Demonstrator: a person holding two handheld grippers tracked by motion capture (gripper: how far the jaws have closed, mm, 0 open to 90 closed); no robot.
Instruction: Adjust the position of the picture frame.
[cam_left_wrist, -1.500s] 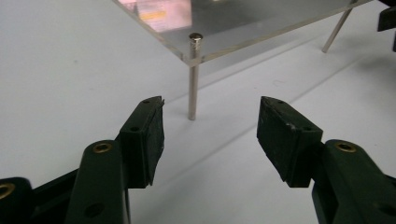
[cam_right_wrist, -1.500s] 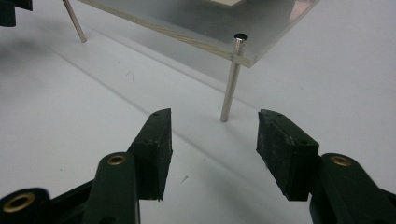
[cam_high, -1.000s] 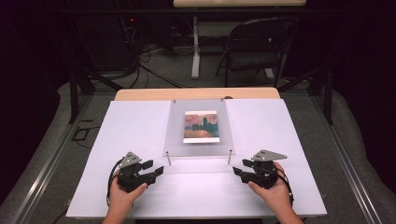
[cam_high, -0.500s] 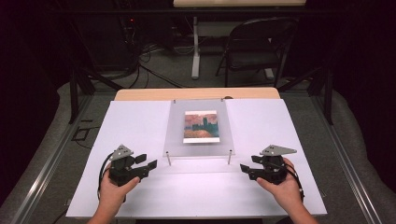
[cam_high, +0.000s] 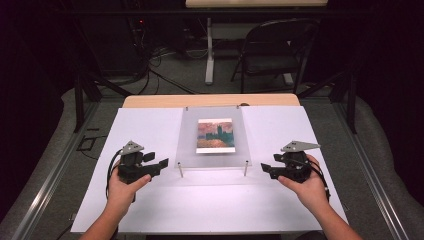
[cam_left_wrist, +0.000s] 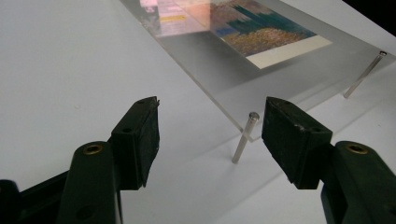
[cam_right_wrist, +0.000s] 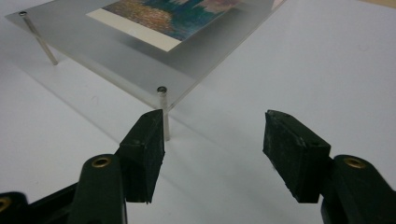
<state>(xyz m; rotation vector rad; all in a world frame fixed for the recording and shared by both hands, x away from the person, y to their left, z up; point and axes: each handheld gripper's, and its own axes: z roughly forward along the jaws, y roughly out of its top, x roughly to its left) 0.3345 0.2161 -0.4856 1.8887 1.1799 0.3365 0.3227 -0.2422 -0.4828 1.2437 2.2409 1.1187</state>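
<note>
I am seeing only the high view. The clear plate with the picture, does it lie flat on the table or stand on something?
Observer: The clear plate stands raised on thin metal posts; the left gripper view shows one post at its near corner.
Operator: Is the left gripper holding that post?
Observer: No. The left gripper has open jaws that have just been opening, and the post stands apart beyond them.
Operator: And the right gripper?
Observer: The right gripper is open too, with nothing between its jaws; another post shows just past one pad.
</note>
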